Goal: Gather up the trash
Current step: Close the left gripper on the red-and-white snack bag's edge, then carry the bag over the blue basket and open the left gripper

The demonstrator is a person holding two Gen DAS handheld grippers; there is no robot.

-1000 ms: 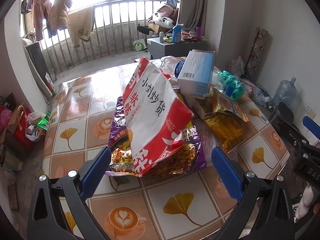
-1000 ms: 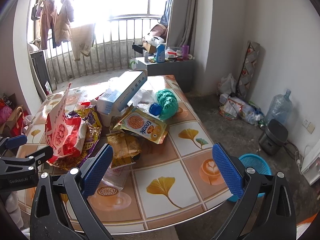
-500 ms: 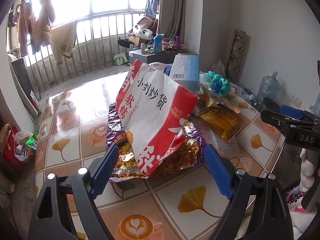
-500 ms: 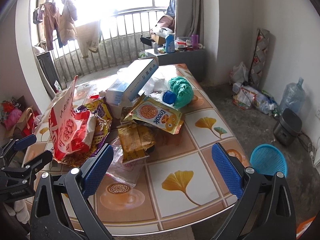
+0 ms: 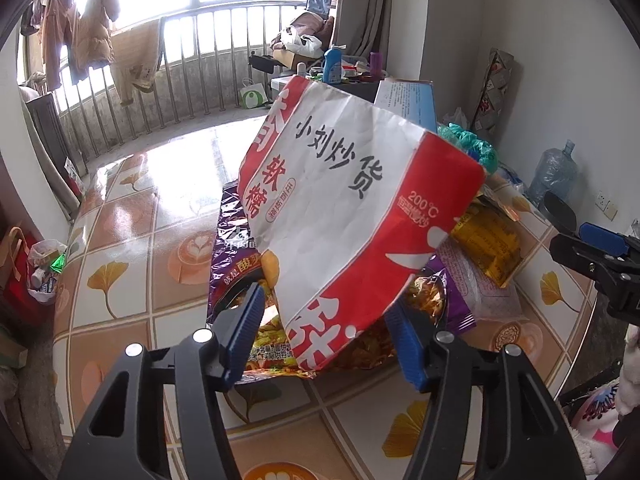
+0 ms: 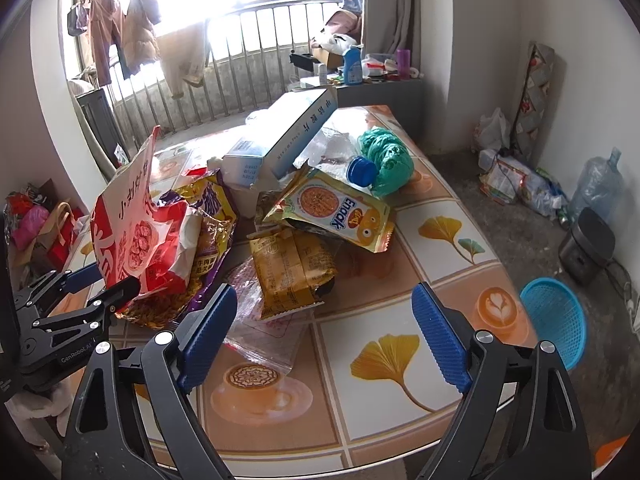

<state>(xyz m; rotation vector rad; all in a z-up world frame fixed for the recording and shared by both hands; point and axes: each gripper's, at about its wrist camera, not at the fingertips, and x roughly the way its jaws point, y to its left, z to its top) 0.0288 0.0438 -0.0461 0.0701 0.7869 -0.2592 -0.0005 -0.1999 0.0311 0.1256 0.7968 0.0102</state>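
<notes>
Our left gripper (image 5: 324,332) closes around the red-and-white snack bag (image 5: 352,216), pads not yet pressing it. Only our right view reveals the blue basket (image 6: 554,320) on the floor, right of our right gripper (image 6: 324,336), whose jaws narrow over bare table (image 6: 384,364).

The red-and-white bag (image 5: 352,208) looks like creased matt paper. Under it, the purple packet (image 5: 236,264) is shiny foil-like film. Right of the bag, the yellow wrapper (image 6: 292,268) is glossy plastic and the box (image 6: 280,136) smooth card. The table (image 6: 400,360) has a glossy, reflective printed top. The basket (image 6: 554,318) is meshed blue plastic.
</notes>
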